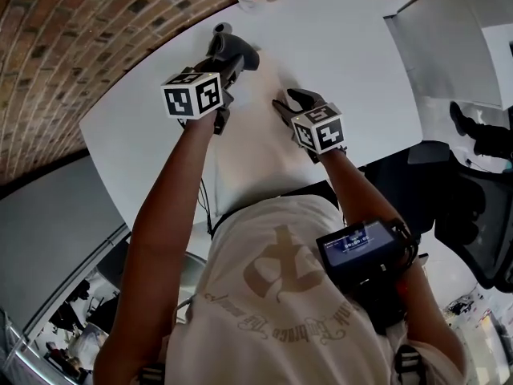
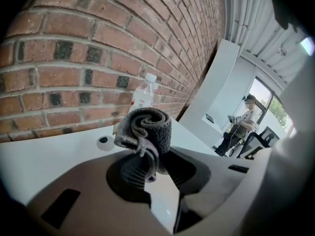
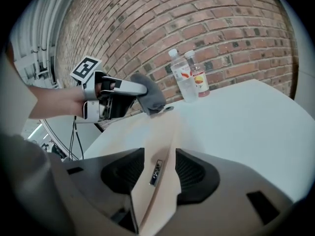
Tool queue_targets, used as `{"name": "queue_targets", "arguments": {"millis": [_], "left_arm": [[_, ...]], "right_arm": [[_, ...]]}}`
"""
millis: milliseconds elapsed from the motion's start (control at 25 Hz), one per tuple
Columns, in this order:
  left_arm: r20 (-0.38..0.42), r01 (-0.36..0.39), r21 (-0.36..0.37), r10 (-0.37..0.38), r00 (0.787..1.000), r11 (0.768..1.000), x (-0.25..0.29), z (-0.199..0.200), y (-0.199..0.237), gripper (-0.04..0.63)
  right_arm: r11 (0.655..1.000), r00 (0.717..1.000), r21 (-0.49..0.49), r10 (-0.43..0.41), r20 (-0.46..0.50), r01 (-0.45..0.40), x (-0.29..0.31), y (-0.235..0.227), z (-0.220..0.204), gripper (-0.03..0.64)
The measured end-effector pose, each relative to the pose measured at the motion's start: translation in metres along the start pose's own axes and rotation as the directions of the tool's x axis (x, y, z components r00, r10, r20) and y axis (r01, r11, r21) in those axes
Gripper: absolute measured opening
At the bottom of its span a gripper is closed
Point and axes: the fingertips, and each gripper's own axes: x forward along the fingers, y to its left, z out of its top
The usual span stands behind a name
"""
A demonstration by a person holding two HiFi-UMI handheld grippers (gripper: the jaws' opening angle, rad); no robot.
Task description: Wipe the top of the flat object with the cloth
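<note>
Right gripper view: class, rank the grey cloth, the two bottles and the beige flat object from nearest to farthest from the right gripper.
1. Beige flat object: its edge lies between the open jaws.
2. Grey cloth: ahead, slightly left, clamped in the left gripper.
3. Clear bottle and amber bottle: farthest, side by side by the brick wall; too close to rank.

Grips grey cloth (image 1: 225,32) in left gripper (image 1: 231,61) by far end of beige flat object (image 1: 248,160) on white counter (image 1: 346,46); holds right gripper (image 1: 292,103), fingers apart, alongside.
</note>
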Motion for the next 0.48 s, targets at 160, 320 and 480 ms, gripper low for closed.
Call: {"name": "queue_targets", "arguments": {"millis": [160,320,480], "left_arm": [[-0.003,-0.030,-0.048,0.030,1.000,0.998,0.016,0.008,0.018,0.097],[-0.028,-0.019,-0.060,0.018,0.999,0.998,0.042,0.015,0.027,0.097],[-0.071,0.003,-0.092,-0.009,0.997,0.996,0.065,0.014,0.029,0.097]], "right_arm": [[1.000,1.000,0.027,0.015,-0.019,-0.014,0.002,-0.003,-0.004,0.199],[0.998,0.999,0.045,0.043,-0.018,-0.042,0.006,-0.003,-0.005,0.199],[0.997,0.999,0.054,0.053,-0.009,-0.053,0.006,-0.001,-0.004,0.201]]}}
